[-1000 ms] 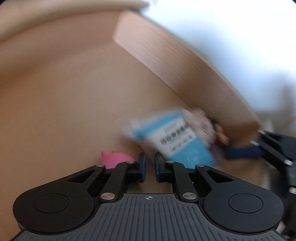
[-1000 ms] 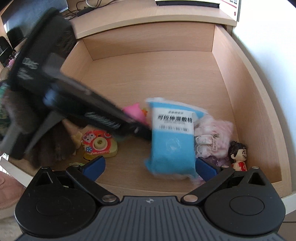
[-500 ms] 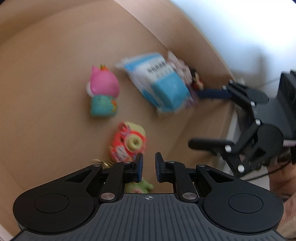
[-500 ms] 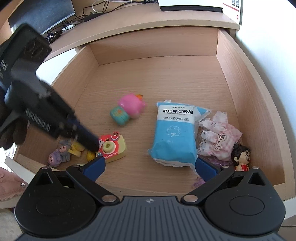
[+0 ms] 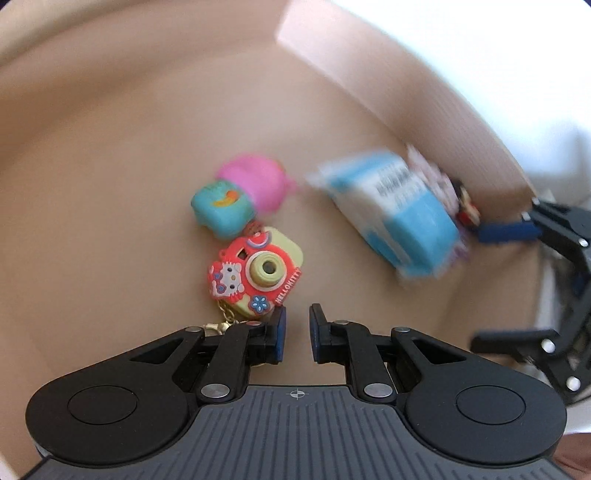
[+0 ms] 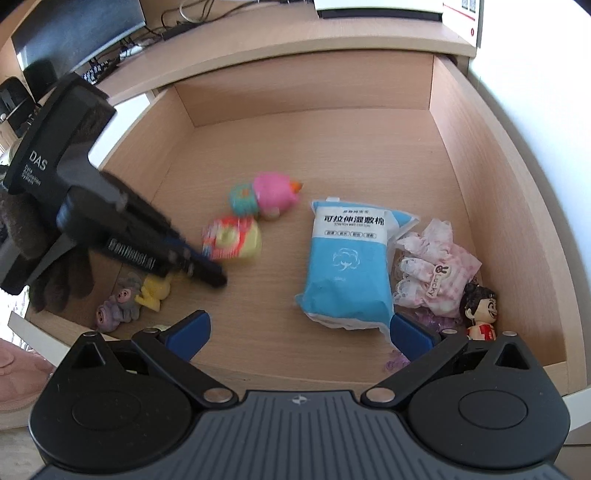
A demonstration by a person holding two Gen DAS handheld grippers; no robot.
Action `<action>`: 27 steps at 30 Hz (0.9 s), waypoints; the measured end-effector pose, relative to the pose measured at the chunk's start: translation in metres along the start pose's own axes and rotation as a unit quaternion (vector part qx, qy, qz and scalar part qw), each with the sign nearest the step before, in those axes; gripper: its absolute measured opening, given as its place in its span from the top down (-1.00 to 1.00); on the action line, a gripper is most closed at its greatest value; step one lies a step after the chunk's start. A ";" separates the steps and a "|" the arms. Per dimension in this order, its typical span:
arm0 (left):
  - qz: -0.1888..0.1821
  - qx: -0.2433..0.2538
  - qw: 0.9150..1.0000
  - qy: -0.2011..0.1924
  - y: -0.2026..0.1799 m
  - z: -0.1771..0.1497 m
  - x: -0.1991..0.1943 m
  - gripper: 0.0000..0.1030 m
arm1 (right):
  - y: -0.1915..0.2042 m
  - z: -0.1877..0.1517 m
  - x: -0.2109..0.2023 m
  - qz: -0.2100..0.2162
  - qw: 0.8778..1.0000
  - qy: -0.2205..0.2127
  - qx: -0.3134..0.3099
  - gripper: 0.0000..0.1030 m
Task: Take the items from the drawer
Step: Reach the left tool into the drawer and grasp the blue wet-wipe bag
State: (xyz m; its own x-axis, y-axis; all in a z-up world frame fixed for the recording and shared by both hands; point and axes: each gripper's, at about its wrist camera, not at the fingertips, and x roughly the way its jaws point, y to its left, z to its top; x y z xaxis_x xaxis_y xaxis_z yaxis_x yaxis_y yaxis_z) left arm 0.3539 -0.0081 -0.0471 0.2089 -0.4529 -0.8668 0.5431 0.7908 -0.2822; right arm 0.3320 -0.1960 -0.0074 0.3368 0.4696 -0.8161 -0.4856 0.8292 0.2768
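The toy camera [image 5: 255,275] has shifted; left gripper [image 5: 297,330] jaws shut empty, right gripper [image 6: 299,332] jaws wide, in the drawer [image 6: 476,177].

This looks like a home desk or study corner. Ahead of the right jaws lies an open drawer [image 6: 480,155] of pale wood, pulled out from under a matching tabletop [image 6: 258,40]. On that tabletop, far beyond the jaws and to their left, stands a dark monitor [image 6: 77,29] with a keyboard [image 6: 99,70] and loose cables [image 6: 192,14] beside it; a white box [image 6: 380,7] sits further right. The drawer holds household odds and ends: a toy camera [image 5: 256,273], a pink and teal figure [image 6: 266,195], a blue pack of wet cotton [image 6: 351,258], frilly pink cloth [image 6: 436,269], a small doll [image 6: 480,306] and small rubbery figures [image 6: 129,299]. A pink slipper-like thing [image 6: 14,376] lies low at the left.
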 end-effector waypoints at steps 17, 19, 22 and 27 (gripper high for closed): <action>-0.092 0.071 0.989 -0.090 -0.019 0.040 -0.020 0.66 | 0.001 -0.009 -0.004 -0.009 1.000 0.021 0.000 -1.00; -0.127 -0.021 0.991 -0.035 -0.025 0.046 0.004 0.66 | 0.001 -0.012 -0.005 -0.007 1.000 0.021 0.000 -1.00; -0.108 -0.073 0.991 0.000 -0.037 0.049 0.028 0.66 | 0.000 -0.014 -0.007 -0.006 1.000 0.025 0.000 -1.00; -0.090 -0.118 0.989 -0.008 -0.049 0.054 0.052 0.42 | 0.001 -0.019 -0.012 -0.007 1.000 0.007 -0.005 -1.00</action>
State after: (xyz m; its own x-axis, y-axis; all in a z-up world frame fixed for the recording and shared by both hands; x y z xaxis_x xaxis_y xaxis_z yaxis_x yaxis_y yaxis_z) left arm 0.3825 -0.0930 -0.0561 0.1411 -0.5999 -0.7875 0.3683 0.7702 -0.5208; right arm 0.3119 -0.2067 -0.0069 0.3333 0.4536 -0.8265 -0.4895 0.8325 0.2594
